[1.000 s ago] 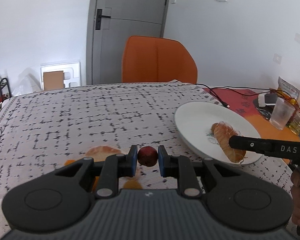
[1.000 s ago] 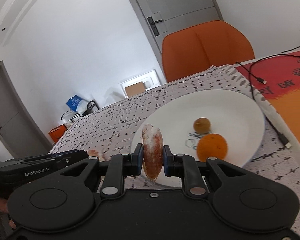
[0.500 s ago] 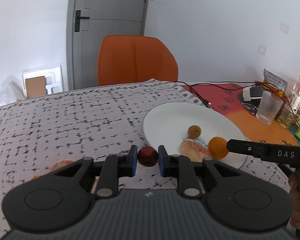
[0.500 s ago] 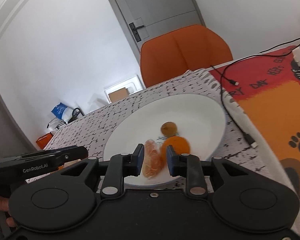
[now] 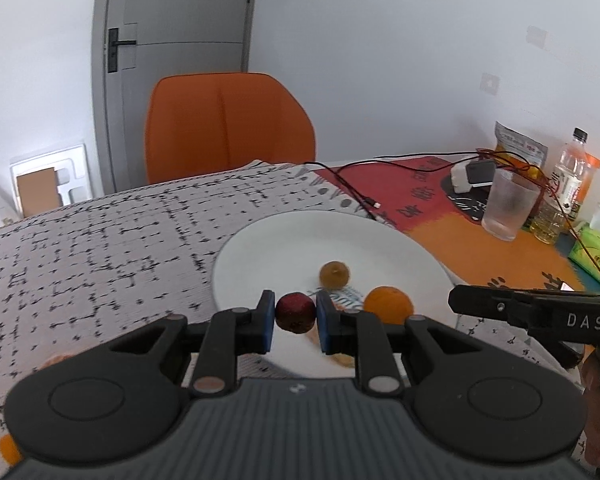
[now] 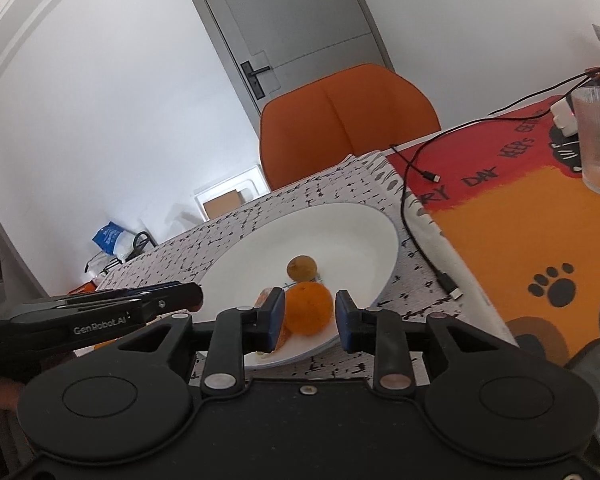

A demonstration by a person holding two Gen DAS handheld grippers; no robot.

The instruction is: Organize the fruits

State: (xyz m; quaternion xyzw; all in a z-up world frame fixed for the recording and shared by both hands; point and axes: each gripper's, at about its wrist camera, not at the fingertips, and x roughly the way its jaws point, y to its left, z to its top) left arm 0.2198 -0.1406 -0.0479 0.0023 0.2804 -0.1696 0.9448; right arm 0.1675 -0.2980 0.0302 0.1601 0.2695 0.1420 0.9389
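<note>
Left gripper (image 5: 295, 320): fingers (image 5: 266, 321) closed on a small dark red fruit (image 5: 295, 313), pinched on both sides and carried above the near rim of the white plate (image 5: 260, 248). Right gripper (image 6: 307, 318): fingers (image 6: 275, 316) spread wide and nothing gripped; an orange (image 6: 308, 307) is seen between them, apparently resting on the plate.

On the plate: the orange, a small brown fruit (image 5: 334, 275) toward the middle, and a peeled citrus piece (image 6: 265, 295) near the near rim, mostly hidden. More orange pieces (image 5: 8, 448) are left on the worktop (image 5: 100, 240) toward its near left corner.

Step judged: red fruit to be set on the plate. It is best lowered over bare plate left of the orange, well inside the rim, and released only once it is touching, since a round fruit will likely roll. The right gripper is better kept clear.
</note>
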